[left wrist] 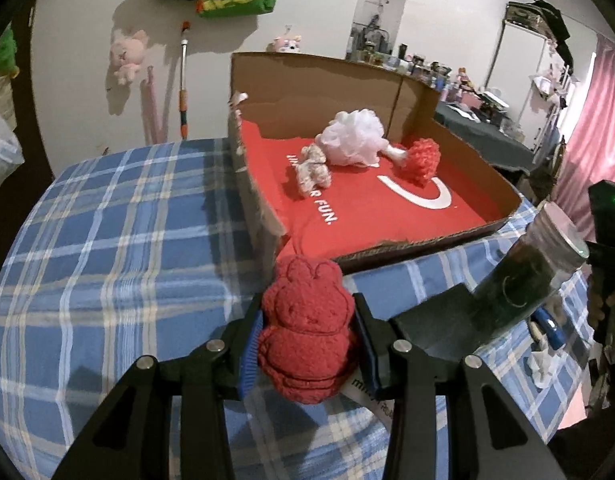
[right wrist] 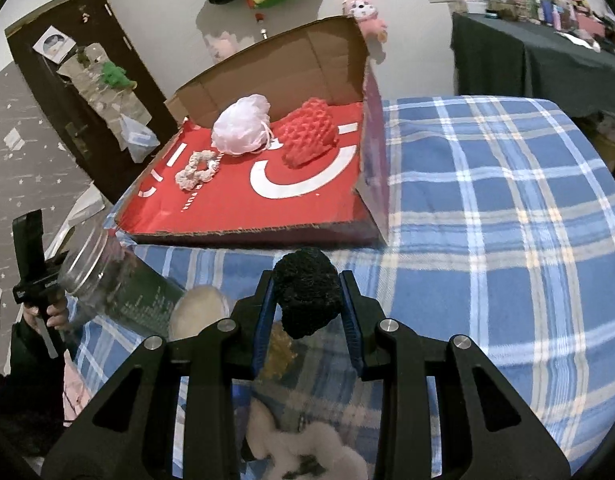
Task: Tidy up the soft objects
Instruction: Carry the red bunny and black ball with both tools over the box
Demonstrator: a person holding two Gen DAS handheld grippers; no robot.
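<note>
In the left wrist view, a red bunny-shaped plush (left wrist: 305, 328) is seen low in the centre of the frame, clamped between the blue pads of the left claw (left wrist: 307, 344) above the blue plaid worktop (left wrist: 107, 240). Further up and to the right, the cardboard box (left wrist: 503, 216) with its red lining is seen, and in it lie a pale knitted piece (left wrist: 313, 170), a white mesh puff (left wrist: 353, 138) and a red crocheted piece (left wrist: 421, 158). At the right edge a clear jar (left wrist: 523, 276) is seen tilted on its side. In the right wrist view, the same box (right wrist: 267, 230) occupies the upper middle of the frame, and a black fuzzy ball (right wrist: 307, 292) is gripped in the right claw (right wrist: 307, 312) just below the box's near rim. It is judged that both soft objects are meant to be carried over the near wall and set in the box. The step would be done well if each claw were lifted clear of the cardboard edge, brought over a bare patch of red lining apart from the pieces already there, and opened only once low, so that nothing rolls out.
</note>
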